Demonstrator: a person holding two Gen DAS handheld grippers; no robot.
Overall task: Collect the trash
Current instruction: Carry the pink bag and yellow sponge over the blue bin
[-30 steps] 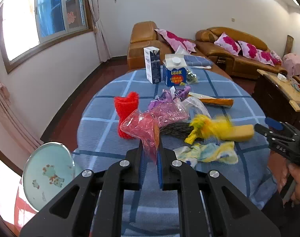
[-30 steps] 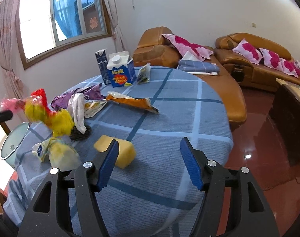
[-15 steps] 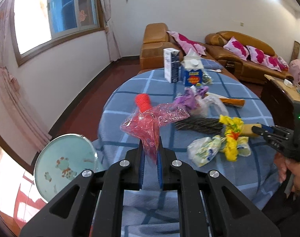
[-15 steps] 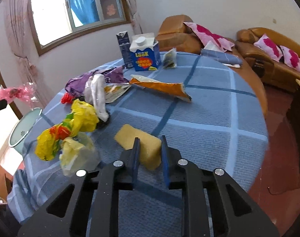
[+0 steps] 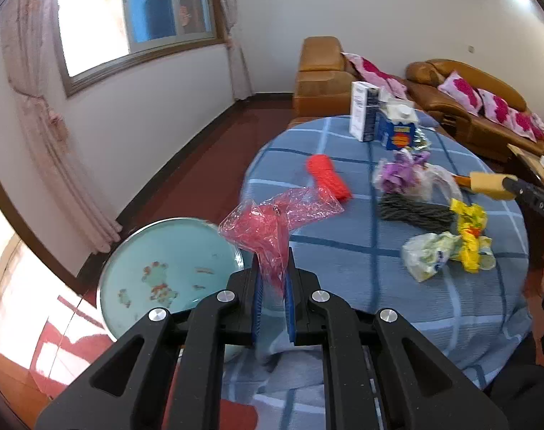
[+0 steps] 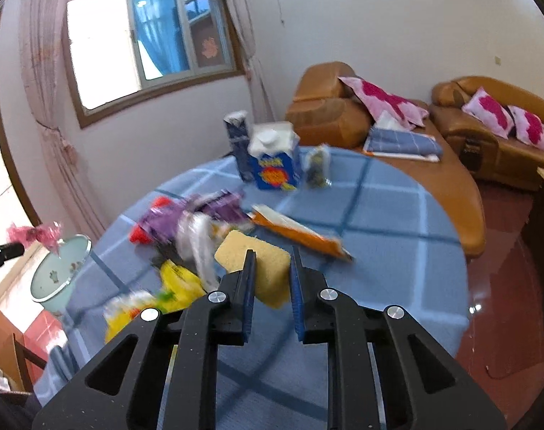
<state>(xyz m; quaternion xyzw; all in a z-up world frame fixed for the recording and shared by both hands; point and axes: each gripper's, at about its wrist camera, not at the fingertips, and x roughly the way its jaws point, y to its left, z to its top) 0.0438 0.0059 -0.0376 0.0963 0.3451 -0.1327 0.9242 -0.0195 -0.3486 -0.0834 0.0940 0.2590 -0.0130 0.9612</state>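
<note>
Two fisheye views show a round counter (image 5: 397,286) covered in a blue checked cloth and scattered with trash. Seen from the left wrist, the left gripper (image 5: 273,299) has its fingers pressed together on a crumpled pink plastic bag (image 5: 275,222), which hangs in the air at the counter's near edge, just above a pale blue bin (image 5: 164,268) that stands on the floor beside the counter. On the cloth lie a red mesh roll (image 5: 327,175), a purple wrapper (image 5: 401,172), a dark grey bundle (image 5: 415,211), a yellow wrapper (image 5: 471,236) and a pale crumpled bag (image 5: 429,254). A white carton (image 5: 363,111) and a blue carton (image 5: 397,129) stand at the far side. At the right edge, the right gripper's tip holds a yellow sponge (image 5: 490,186) above the counter. Seen from the right wrist, with some motion blur, the right gripper (image 6: 272,286) has its fingers pinching the yellow sponge (image 6: 254,265), lifted above the cloth. Beyond it lie an orange snack packet (image 6: 300,233) and the purple wrapper (image 6: 200,211), with the blue carton (image 6: 275,161) standing behind them. At far left, the pink plastic bag (image 6: 38,234) hangs just above the pale blue bin (image 6: 56,276). Brown sofas (image 6: 487,125) with pink cushions line the wall.
</note>
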